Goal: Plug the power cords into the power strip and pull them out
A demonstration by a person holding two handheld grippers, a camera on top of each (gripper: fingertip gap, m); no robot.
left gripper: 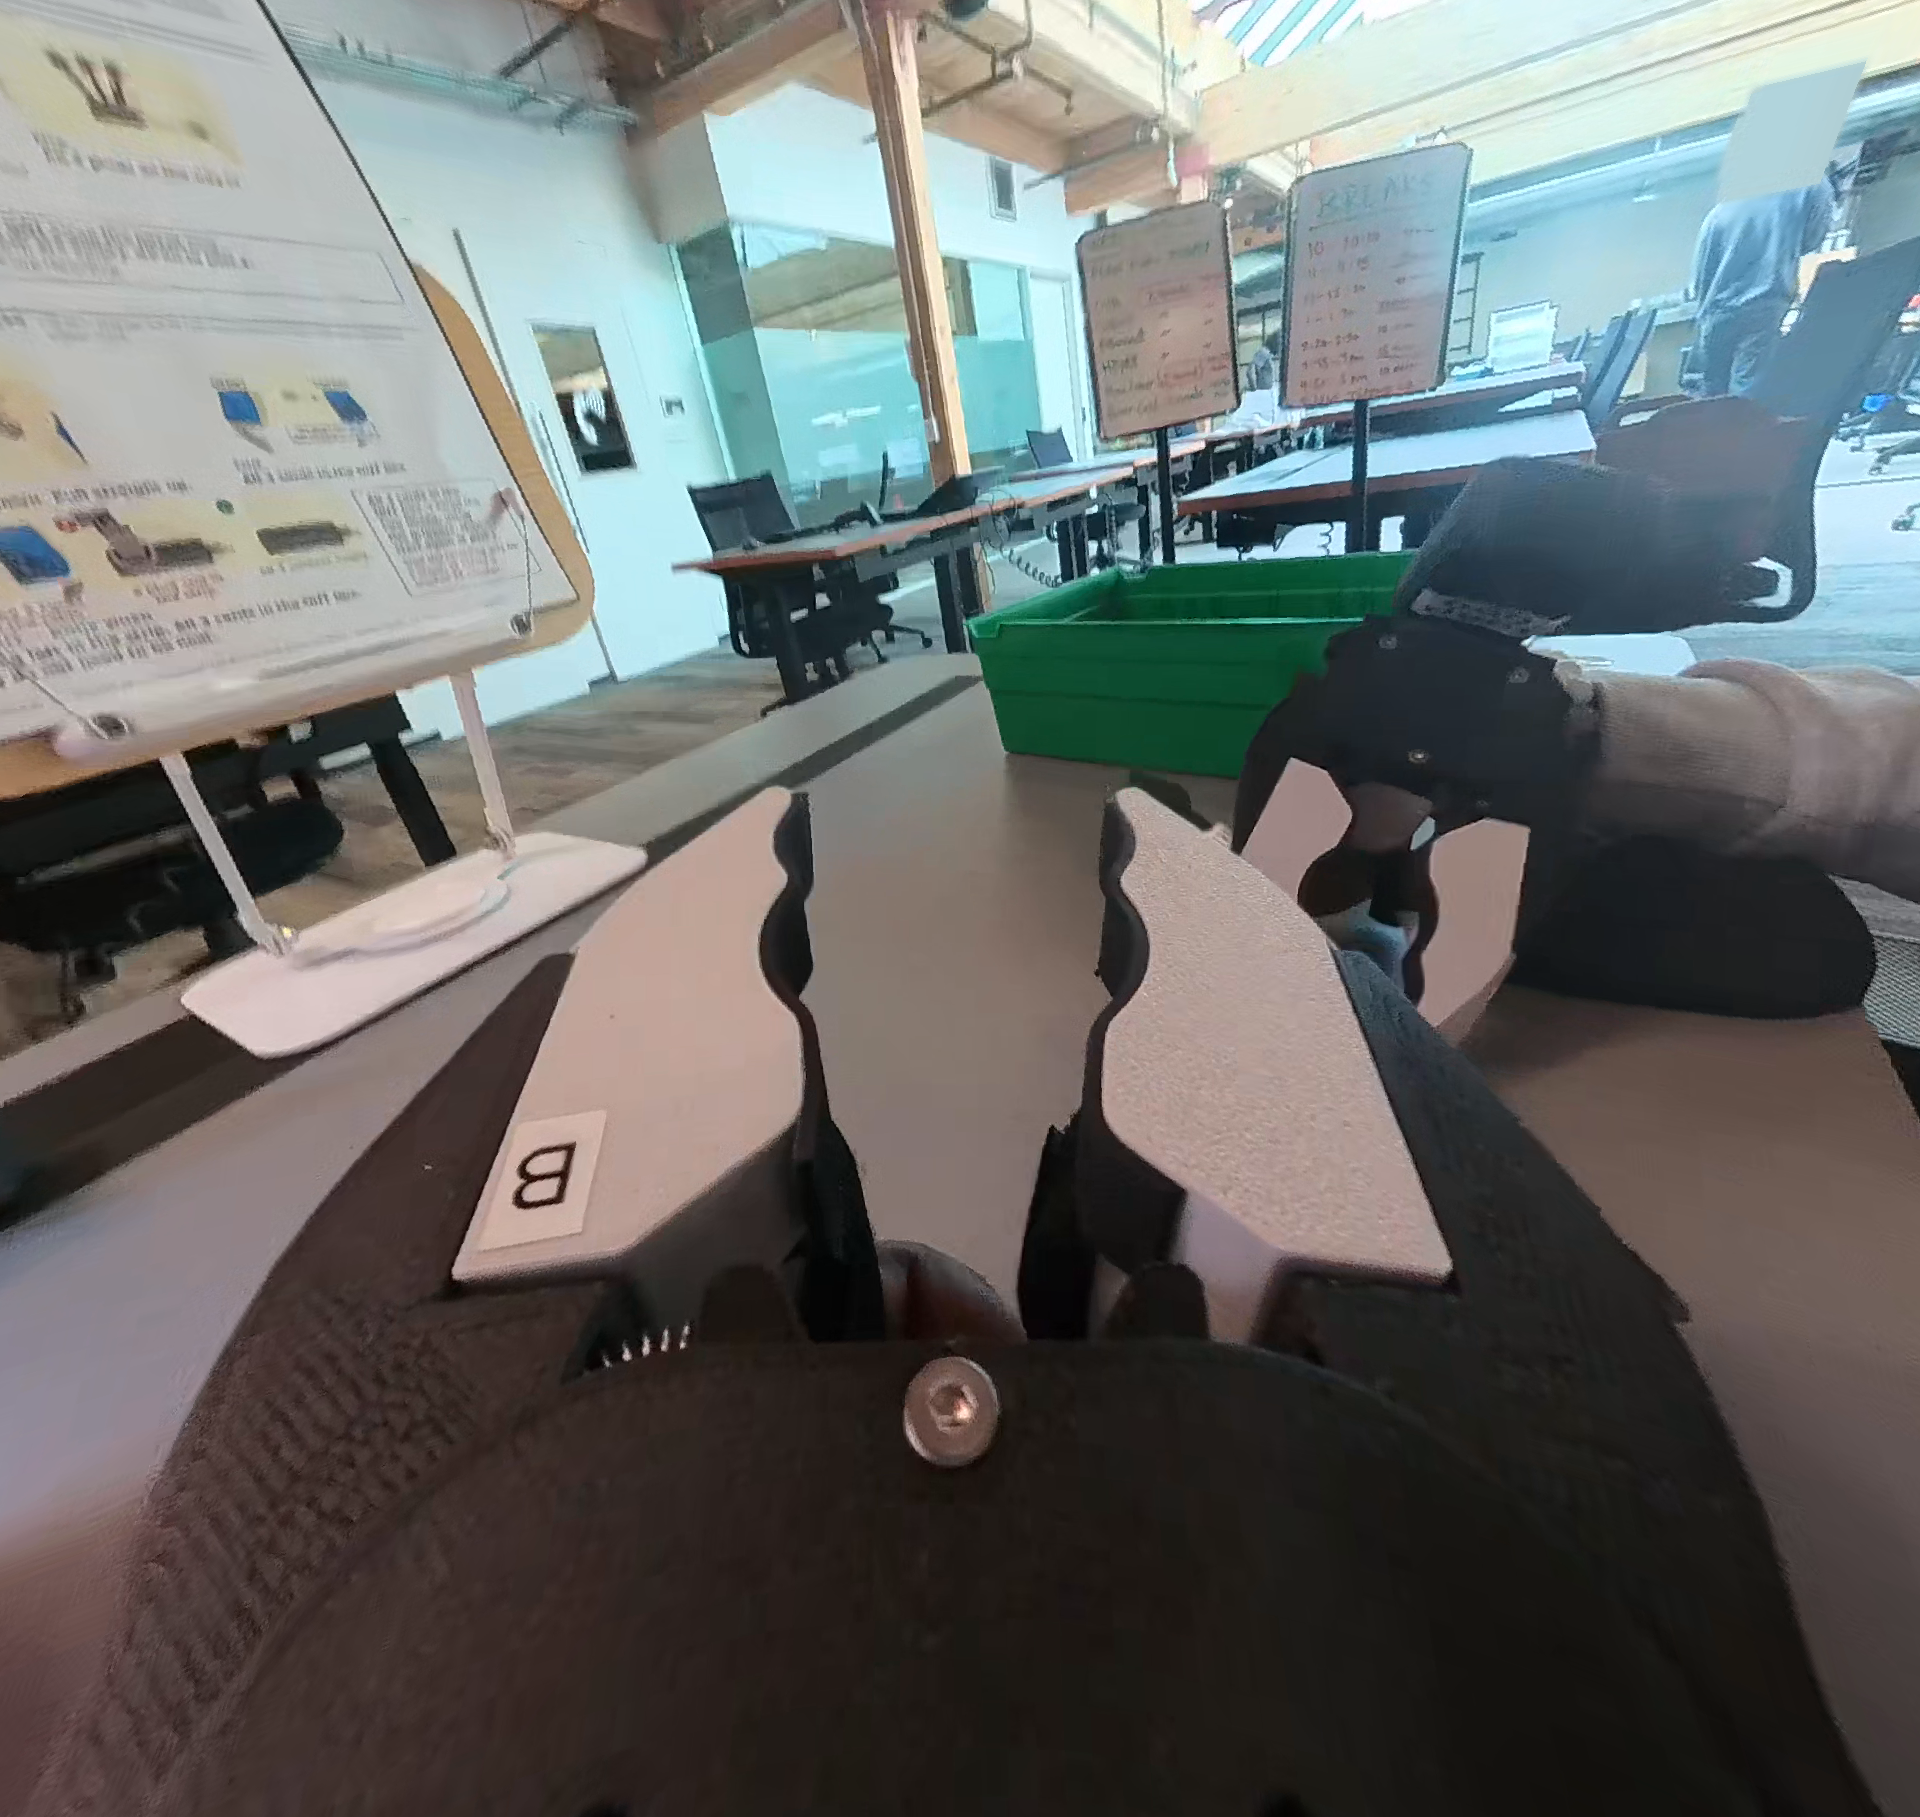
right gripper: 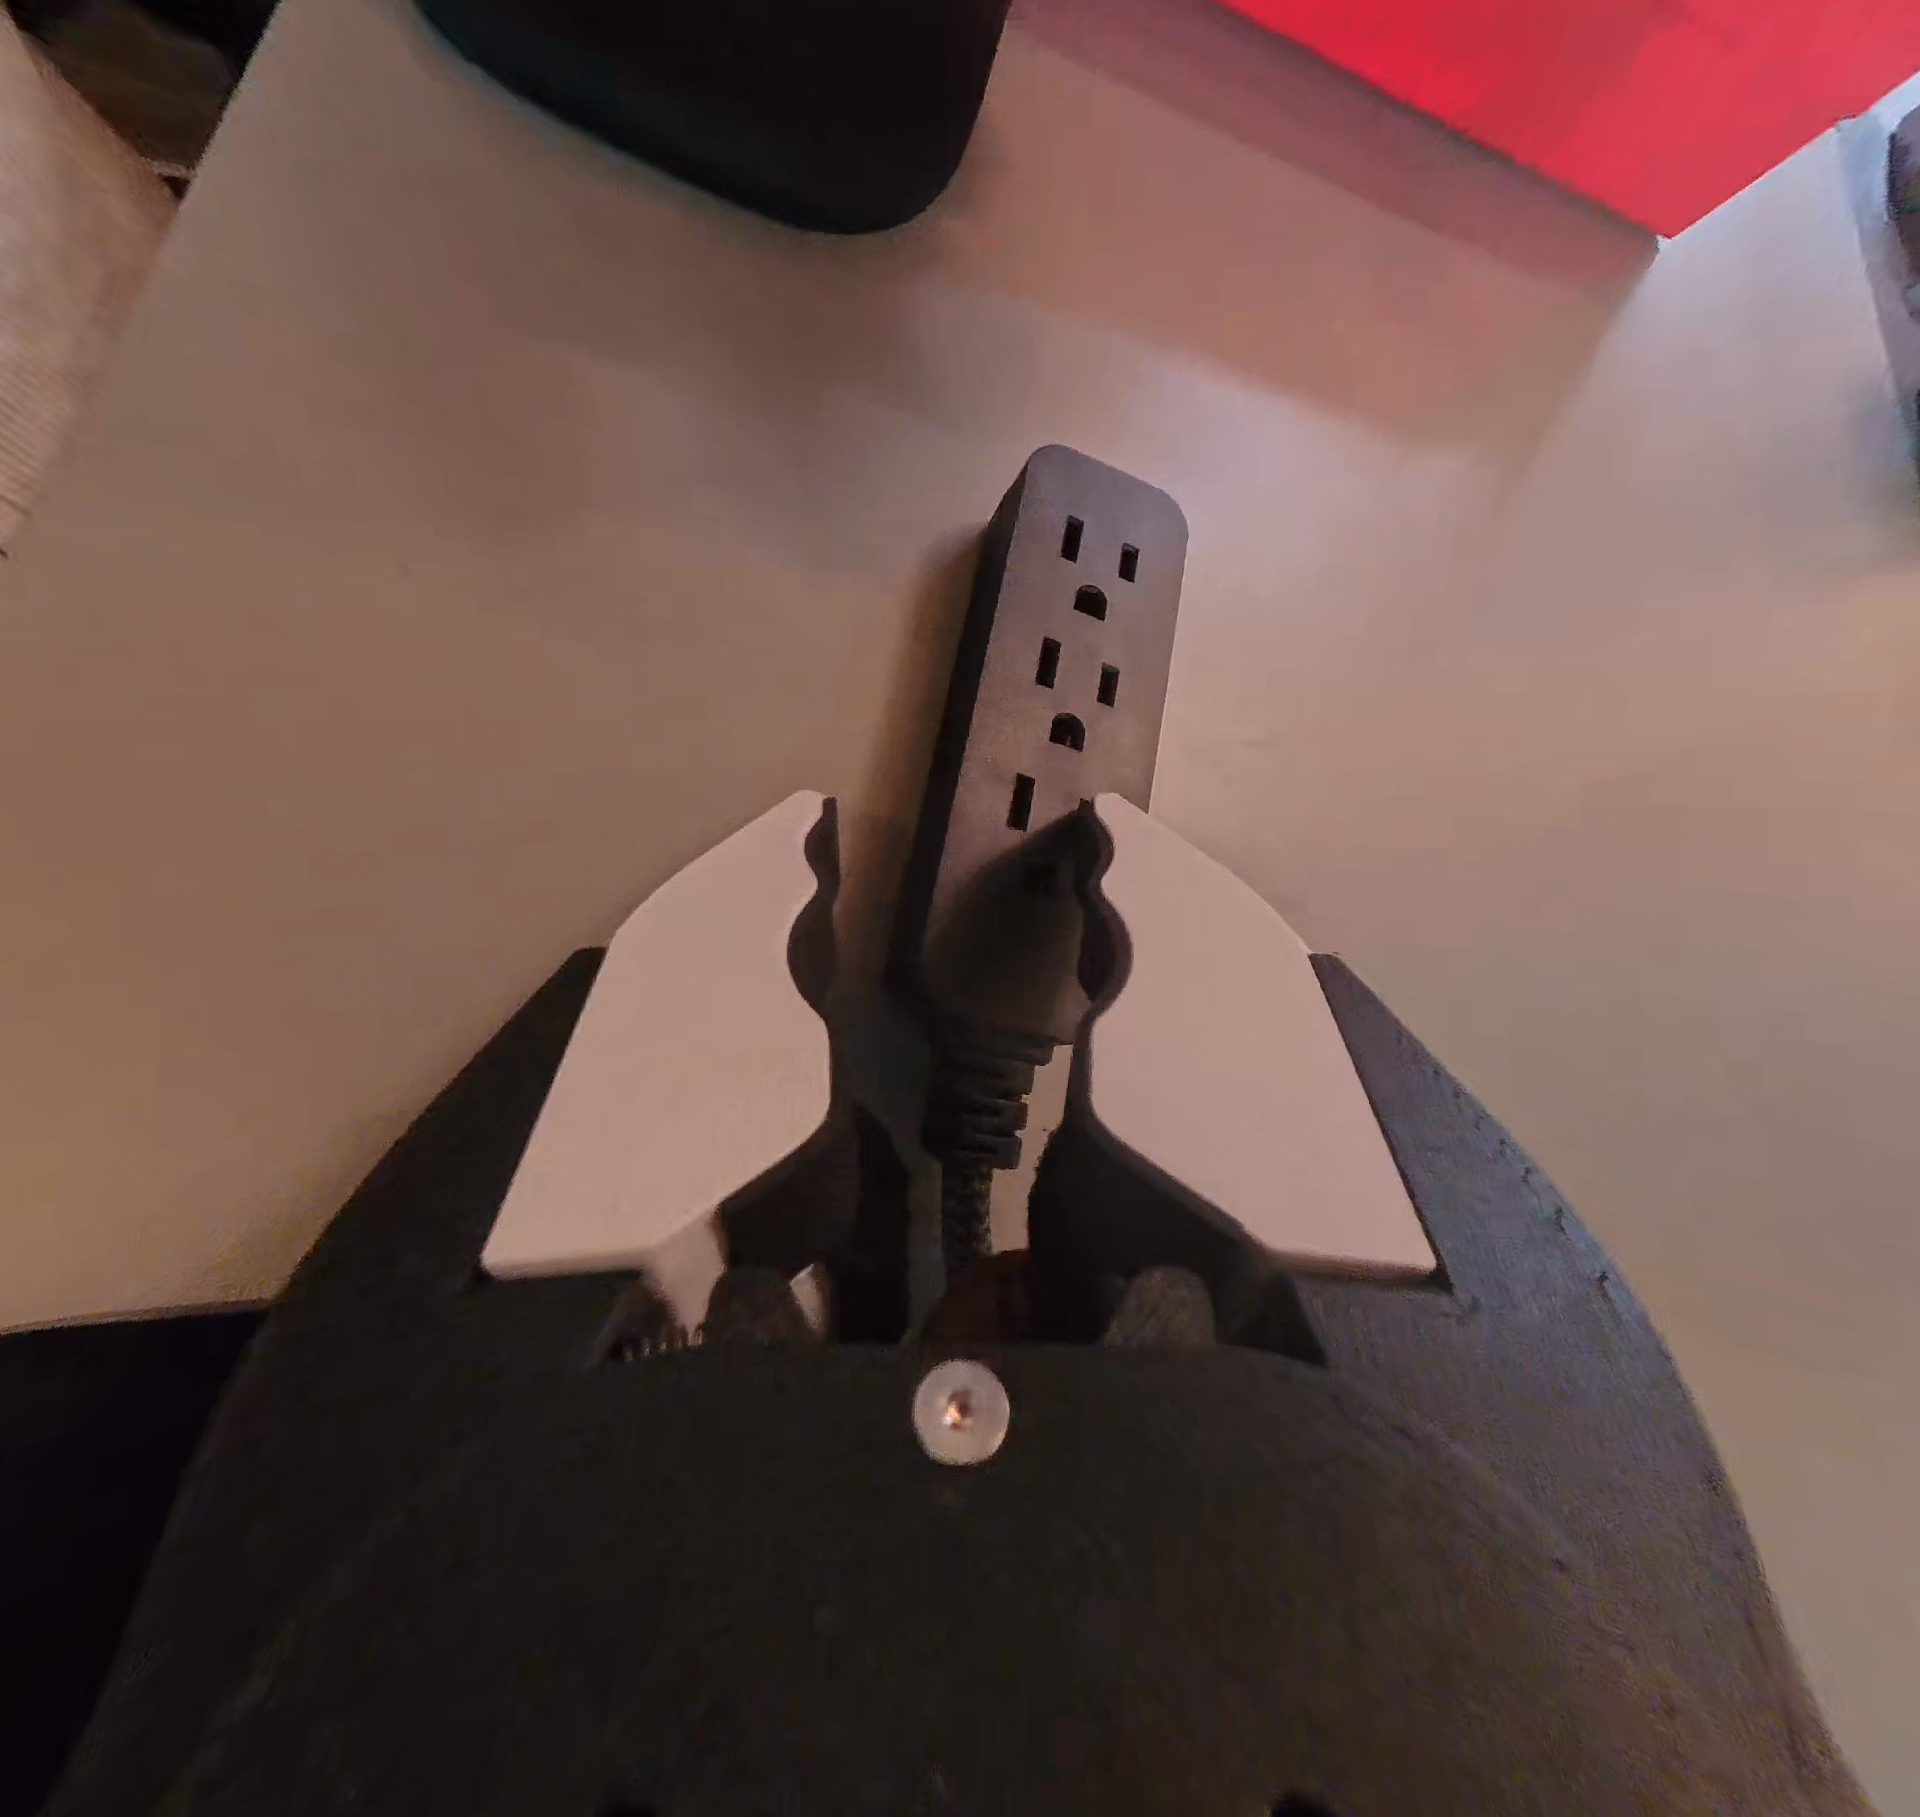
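Observation:
In the right wrist view a black power strip (right gripper: 1101,645) with three outlets lies on the pale table. A black plug (right gripper: 1013,946) with a ribbed collar and braided cord sits at the nearest outlet, between the fingers of my right gripper (right gripper: 961,811). The plug rests against the right finger, while a gap shows between it and the left finger, so the jaws stand apart. My left gripper (left gripper: 951,811) is open and empty, low over the grey table. The right gripper also shows in the left wrist view (left gripper: 1382,926), pointing down at the right.
A green bin (left gripper: 1164,666) stands behind the grippers. A white document stand (left gripper: 395,926) with an instruction sheet is at the left. A red bin (right gripper: 1455,32) and a black rounded object (right gripper: 707,53) lie beyond the strip. A sleeved arm (left gripper: 1766,759) reaches in from the right. One gripper's finger ends stand about 15 cm off the other's.

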